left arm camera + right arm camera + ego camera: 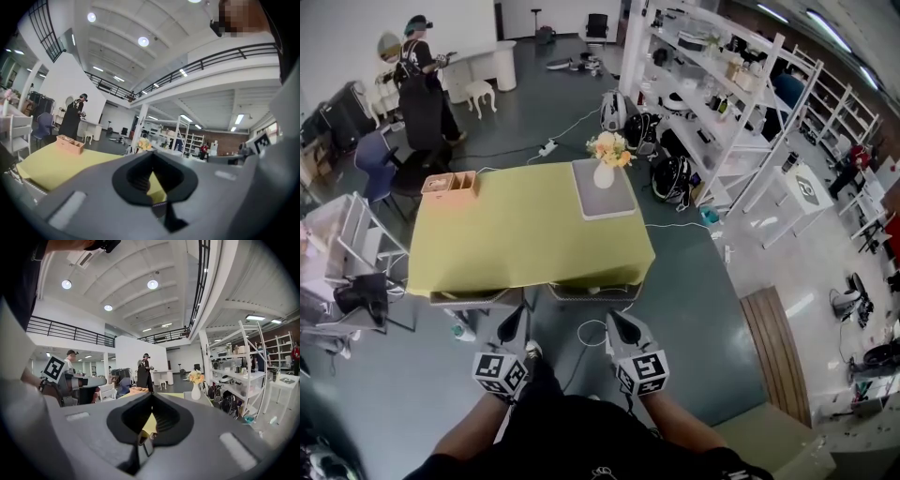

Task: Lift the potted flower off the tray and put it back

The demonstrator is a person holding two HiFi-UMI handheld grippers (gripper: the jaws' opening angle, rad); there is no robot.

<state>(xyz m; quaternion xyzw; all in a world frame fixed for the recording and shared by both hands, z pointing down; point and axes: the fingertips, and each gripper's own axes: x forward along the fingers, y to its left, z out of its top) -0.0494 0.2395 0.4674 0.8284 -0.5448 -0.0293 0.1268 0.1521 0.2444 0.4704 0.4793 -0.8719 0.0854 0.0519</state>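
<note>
The potted flower (606, 161), pale orange and yellow blooms in a white vase, stands upright on a grey tray (607, 204) at the far right of the yellow-green table (516, 234). It also shows far off in the left gripper view as the flower (143, 144) and in the right gripper view as the flower (196, 380). My left gripper (516, 322) and right gripper (615, 323) hover side by side in front of the table's near edge, pointing toward it. Both are shut with nothing in them, well short of the tray.
A wooden box (450, 184) sits at the table's far left corner. A person (422, 94) stands beyond it. White shelving (722, 84) lines the right side. Bags (670, 173) and cables lie on the floor behind the table, chairs (356, 253) at the left.
</note>
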